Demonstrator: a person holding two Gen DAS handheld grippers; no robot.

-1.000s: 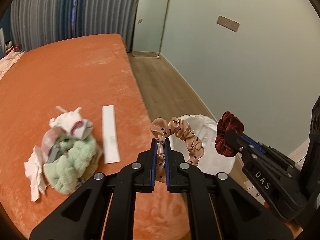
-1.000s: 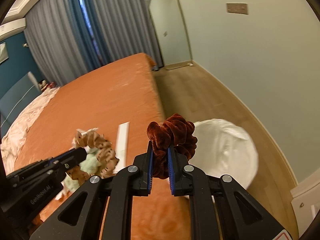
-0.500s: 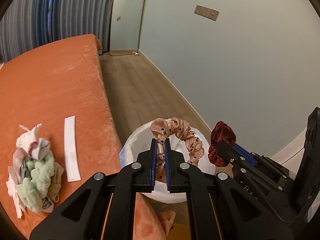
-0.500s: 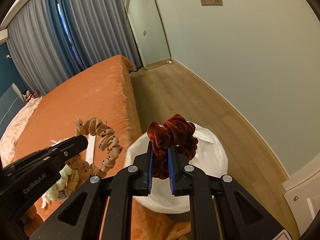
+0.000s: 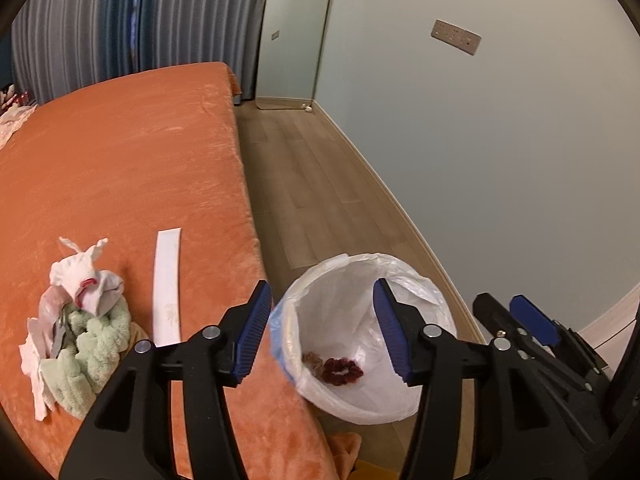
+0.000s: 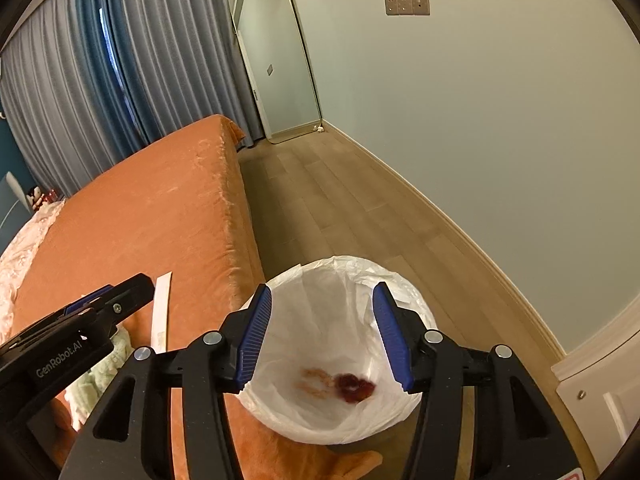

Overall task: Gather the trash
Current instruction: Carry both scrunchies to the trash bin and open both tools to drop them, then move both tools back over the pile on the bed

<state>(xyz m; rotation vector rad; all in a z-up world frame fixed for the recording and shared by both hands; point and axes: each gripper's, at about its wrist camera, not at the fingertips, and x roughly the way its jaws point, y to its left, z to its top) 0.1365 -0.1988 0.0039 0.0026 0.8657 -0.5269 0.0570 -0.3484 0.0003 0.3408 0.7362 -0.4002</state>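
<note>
1. Lying on the orange bed (image 5: 120, 168) to my left was a heap of leftovers: a crumpled white tissue (image 5: 82, 276) on top of a pale green cloth (image 5: 92, 344), with a long white paper strip (image 5: 167, 286) just beside them, nearer the bed's edge.
2. Beside the bed on the wooden floor (image 6: 340, 208) stood the bin (image 5: 400, 268), lined with a white plastic bag; its near rim was just beside the bed's edge.
3. At the bottom of the bag lay the dark red scrunchie (image 5: 342, 371), with the tan scrunchie (image 5: 312, 359) touching it on the bed side. From my right camera both showed blurred but in the same order.
4. Farther off, a tall mirror (image 6: 276, 60) leaned against the wall by the grey-blue curtains (image 6: 100, 80), and a switch plate (image 6: 407, 4) sat on the pale wall.
5. My left gripper (image 5: 322, 334) hung over the bin's mouth with its blue pads spread wide, holding and touching nothing.
6. My right gripper (image 6: 322, 334) hung over the same opening, equally wide apart and empty; nothing stood between either gripper and the bag.
7. Each gripper showed at the edge of the other's view, close side by side but apart.
</note>
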